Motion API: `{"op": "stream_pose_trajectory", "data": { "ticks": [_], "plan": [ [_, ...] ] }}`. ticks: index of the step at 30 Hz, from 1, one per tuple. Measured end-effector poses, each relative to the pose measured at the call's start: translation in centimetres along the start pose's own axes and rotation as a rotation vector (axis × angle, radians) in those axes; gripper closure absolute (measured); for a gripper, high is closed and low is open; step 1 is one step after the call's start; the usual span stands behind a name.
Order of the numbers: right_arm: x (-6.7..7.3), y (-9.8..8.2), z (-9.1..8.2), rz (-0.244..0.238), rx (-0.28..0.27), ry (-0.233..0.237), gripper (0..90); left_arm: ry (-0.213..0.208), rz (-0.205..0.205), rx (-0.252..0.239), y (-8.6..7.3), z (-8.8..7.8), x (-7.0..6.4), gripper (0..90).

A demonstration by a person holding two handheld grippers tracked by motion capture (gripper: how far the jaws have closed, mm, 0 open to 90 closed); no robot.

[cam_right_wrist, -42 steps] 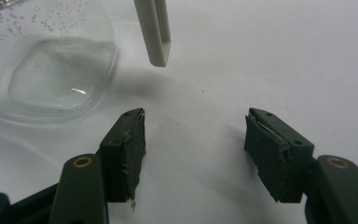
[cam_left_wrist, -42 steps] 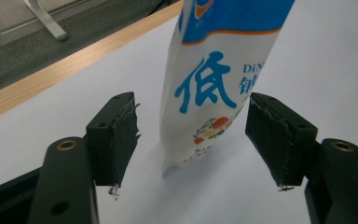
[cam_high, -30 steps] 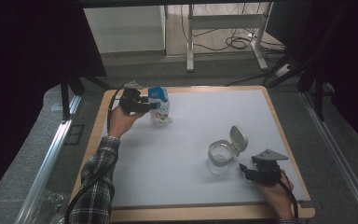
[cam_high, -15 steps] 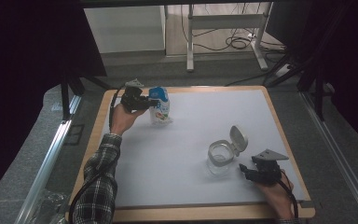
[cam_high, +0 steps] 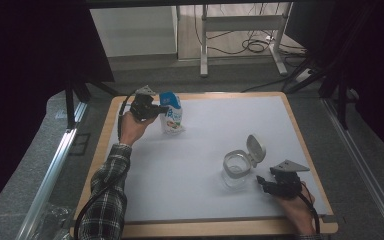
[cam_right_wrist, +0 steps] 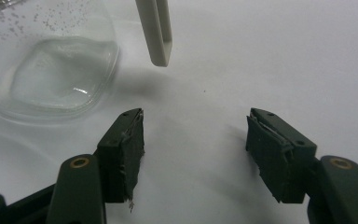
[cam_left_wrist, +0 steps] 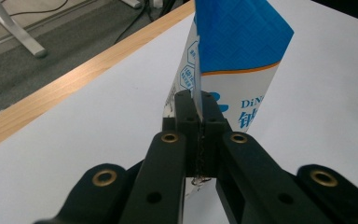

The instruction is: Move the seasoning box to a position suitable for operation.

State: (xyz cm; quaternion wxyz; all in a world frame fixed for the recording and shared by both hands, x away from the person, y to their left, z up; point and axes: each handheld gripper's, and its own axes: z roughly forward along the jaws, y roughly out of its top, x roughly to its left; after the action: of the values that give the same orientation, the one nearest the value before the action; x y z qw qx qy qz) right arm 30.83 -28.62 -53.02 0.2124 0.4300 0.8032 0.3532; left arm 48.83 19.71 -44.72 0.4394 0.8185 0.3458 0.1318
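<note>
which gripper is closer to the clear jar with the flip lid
Right. The right gripper sits just beside the clear jar, jaws open and apart from it. The left gripper is far across the table, shut on the edge of the blue and white pouch.

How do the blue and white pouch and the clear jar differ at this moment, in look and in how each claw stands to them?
The pouch is opaque, printed blue and white; the jar is clear, its hinged lid flipped open. The left claw, whose jaws have just been closing, is shut on the pouch's edge; the right claw stands open beside the jar, touching nothing. Both stand upright on the white table surface.
</note>
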Motion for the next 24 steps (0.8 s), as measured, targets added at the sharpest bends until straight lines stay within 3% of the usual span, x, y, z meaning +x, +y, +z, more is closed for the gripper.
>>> {"op": "stream_pose_trajectory", "data": {
  "ticks": [7,24],
  "plan": [
    [0.0,0.0,0.0,0.0,0.0,0.0,37.0,-0.031,-0.012,-0.007,-0.1,-0.5,-0.2,90.0],
    [0.0,0.0,0.0,-0.004,0.003,0.004,35.8,-0.033,-0.027,-0.028,-0.1,-0.9,-1.6,90.0]
  ]
}}
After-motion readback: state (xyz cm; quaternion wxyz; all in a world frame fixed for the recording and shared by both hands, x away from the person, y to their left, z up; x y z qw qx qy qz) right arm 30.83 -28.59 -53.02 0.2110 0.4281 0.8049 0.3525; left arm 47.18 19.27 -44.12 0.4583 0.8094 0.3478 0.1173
